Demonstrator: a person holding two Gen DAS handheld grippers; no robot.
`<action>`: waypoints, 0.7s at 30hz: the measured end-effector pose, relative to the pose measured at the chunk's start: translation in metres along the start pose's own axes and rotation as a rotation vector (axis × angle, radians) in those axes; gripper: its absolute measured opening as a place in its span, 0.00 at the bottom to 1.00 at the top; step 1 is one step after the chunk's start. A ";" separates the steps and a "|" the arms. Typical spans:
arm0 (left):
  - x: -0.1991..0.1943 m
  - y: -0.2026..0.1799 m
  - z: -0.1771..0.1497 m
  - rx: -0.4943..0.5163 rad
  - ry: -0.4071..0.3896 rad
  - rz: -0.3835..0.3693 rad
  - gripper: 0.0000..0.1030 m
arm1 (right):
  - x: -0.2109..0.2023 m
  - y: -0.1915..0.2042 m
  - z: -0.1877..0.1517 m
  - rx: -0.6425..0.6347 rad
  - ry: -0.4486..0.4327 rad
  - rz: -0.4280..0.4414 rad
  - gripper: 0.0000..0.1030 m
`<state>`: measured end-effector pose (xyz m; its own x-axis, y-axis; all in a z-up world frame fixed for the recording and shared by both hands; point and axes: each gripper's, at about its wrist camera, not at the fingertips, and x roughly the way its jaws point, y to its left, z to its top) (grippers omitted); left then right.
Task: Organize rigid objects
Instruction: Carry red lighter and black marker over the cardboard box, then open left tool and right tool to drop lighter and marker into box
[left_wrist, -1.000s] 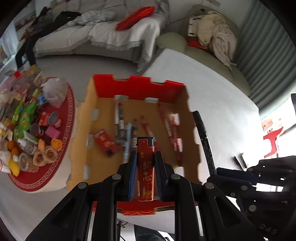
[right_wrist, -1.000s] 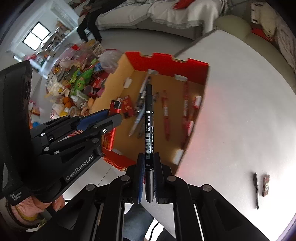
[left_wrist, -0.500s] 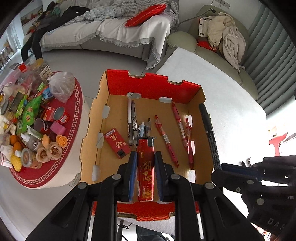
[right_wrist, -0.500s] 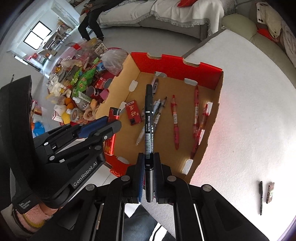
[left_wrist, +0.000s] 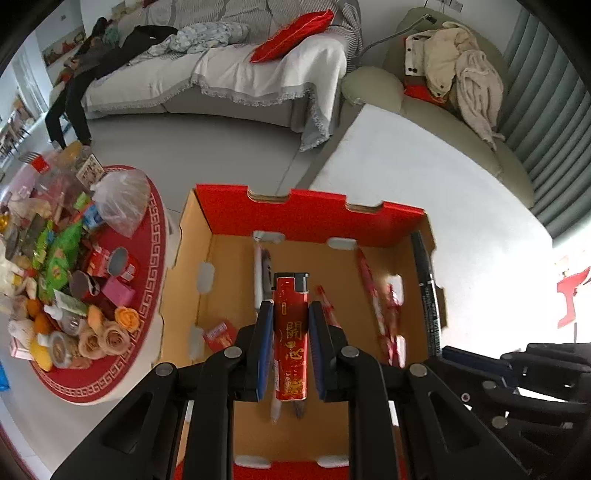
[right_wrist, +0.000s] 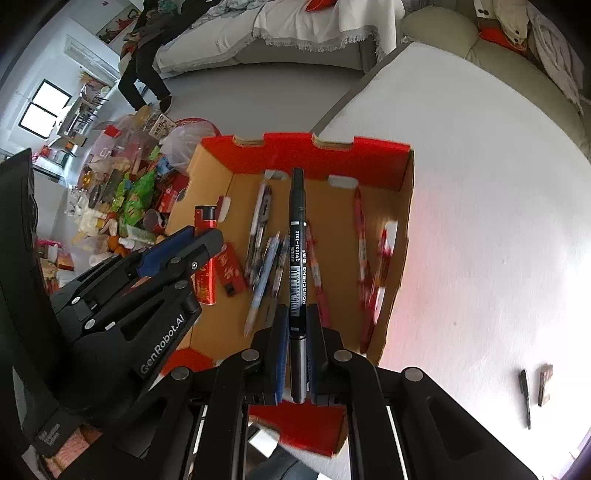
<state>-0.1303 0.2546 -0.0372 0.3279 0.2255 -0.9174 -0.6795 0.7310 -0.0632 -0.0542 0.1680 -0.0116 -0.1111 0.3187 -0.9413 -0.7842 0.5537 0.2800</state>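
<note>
Above the box (left_wrist: 314, 218), each hand-held gripper pinches something: left (left_wrist: 290, 332) a red lighter (left_wrist: 290, 332), right (right_wrist: 297, 328) a black marker (right_wrist: 297, 240).

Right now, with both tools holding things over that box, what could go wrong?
The lighter and marker may land on the pens crowding the box floor and roll askew. The left tool and right tool are close together and might bump.

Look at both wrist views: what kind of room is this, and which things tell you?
Most likely a home living room. A sofa draped with throws and a red cushion stands behind, and a round table crowded with snacks sits beside the cardboard box.
</note>
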 end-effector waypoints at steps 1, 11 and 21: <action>0.003 0.001 0.002 0.000 0.002 0.014 0.20 | 0.002 0.000 0.003 -0.001 -0.001 -0.004 0.10; 0.033 0.005 0.008 -0.003 0.070 0.094 0.20 | 0.022 -0.008 0.019 0.011 0.007 -0.037 0.10; 0.047 0.005 0.016 -0.009 0.083 0.088 0.20 | 0.040 -0.014 0.033 -0.001 0.033 -0.065 0.10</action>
<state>-0.1072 0.2793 -0.0745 0.2114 0.2345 -0.9488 -0.7090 0.7050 0.0163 -0.0276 0.1985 -0.0469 -0.0799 0.2561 -0.9633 -0.7914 0.5713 0.2175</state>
